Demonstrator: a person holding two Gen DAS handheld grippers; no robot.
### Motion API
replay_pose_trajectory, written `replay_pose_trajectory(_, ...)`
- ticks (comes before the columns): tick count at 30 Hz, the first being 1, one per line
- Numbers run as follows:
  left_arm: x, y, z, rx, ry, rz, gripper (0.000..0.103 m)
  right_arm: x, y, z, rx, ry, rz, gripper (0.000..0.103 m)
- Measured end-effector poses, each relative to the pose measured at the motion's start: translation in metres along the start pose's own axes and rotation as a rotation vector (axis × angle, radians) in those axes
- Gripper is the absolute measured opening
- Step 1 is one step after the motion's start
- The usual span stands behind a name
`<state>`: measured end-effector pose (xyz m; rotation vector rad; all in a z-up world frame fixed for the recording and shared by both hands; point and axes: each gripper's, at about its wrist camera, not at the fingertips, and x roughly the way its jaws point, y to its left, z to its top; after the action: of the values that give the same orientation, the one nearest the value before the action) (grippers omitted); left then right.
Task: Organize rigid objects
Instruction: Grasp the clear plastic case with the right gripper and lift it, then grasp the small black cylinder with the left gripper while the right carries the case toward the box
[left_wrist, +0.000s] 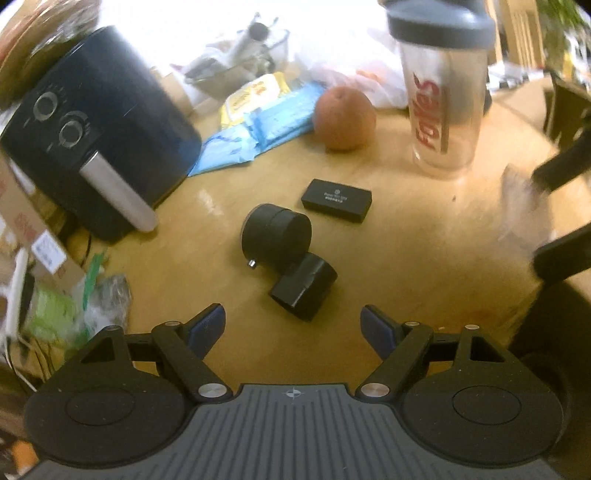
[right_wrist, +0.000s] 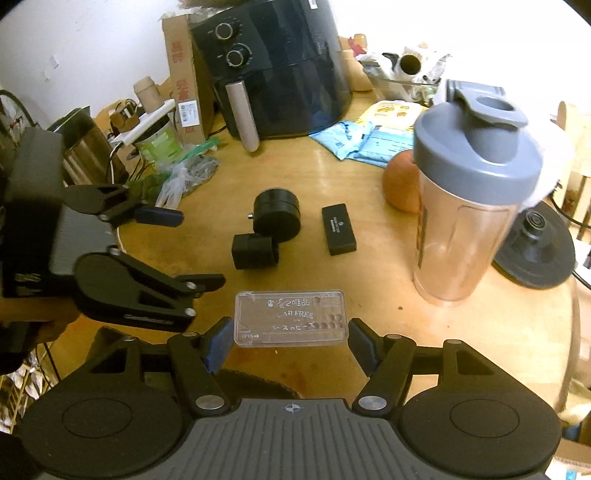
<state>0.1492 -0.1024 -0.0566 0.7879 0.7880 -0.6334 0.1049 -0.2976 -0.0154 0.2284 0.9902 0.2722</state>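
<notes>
From my left gripper (left_wrist: 293, 328), jaws spread wide with nothing between them, the black cylinder piece (left_wrist: 303, 290) lies close at twelve o'clock on the worktop (left_wrist: 388, 258), touching the larger black round part (left_wrist: 277, 236) just beyond it; its long axis runs roughly from seven to one o'clock, so I judge the jaws would need to straddle it across that line. This gripper is plainly the nearer one to that pair. Further along at about one o'clock the flat black box (left_wrist: 336, 201) lies apart from both, long axis crosswise. Over on my right gripper (right_wrist: 291, 334), the jaws are about half spread and clamped on the ends of a clear plastic case (right_wrist: 290, 319), held level above the worktop, long axis across the jaws. At two o'clock from it stands the shaker bottle (right_wrist: 469, 206), lid on; I can't tell whether anything is inside.
</notes>
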Motion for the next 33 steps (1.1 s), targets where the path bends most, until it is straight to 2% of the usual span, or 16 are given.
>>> replay_pose_trajectory(3, 0.010, -0.007, 0.001, 0.083, 0.003, 0.029, 0.077, -0.005, -0.002, -0.004, 0.021, -0.007, -0.013, 0.070)
replay_pose_trajectory(8, 0.028, -0.016, 0.000, 0.207, 0.024, 0.050, 0.063, -0.010, -0.007, -0.013, 0.038, -0.001, -0.036, 0.070)
replay_pose_trajectory(18, 0.051, -0.030, 0.003, 0.376, 0.041, 0.061, 0.059, -0.024, -0.012, -0.019, 0.066, -0.029, -0.062, 0.070)
replay_pose_trajectory(20, 0.055, -0.034, 0.004, 0.405, 0.048, 0.061, 0.048, -0.028, -0.013, -0.020, 0.074, -0.038, -0.067, 0.070)
replay_pose_trajectory(22, 0.059, -0.036, 0.004, 0.424, 0.060, 0.070, 0.046, -0.031, -0.013, -0.021, 0.082, -0.050, -0.069, 0.070)
replay_pose_trajectory(23, 0.060, -0.036, 0.003, 0.427, 0.056, 0.070, 0.041, -0.033, -0.014, -0.022, 0.085, -0.054, -0.070, 0.070)
replay_pose_trajectory(27, 0.059, -0.037, 0.002, 0.436, 0.059, 0.059, 0.040, -0.038, -0.015, -0.025, 0.100, -0.066, -0.075, 0.070)
replay_pose_trajectory(33, 0.051, -0.032, -0.001, 0.394, 0.058, 0.012, 0.040, -0.040, -0.017, -0.031, 0.119, -0.063, -0.074, 0.070)
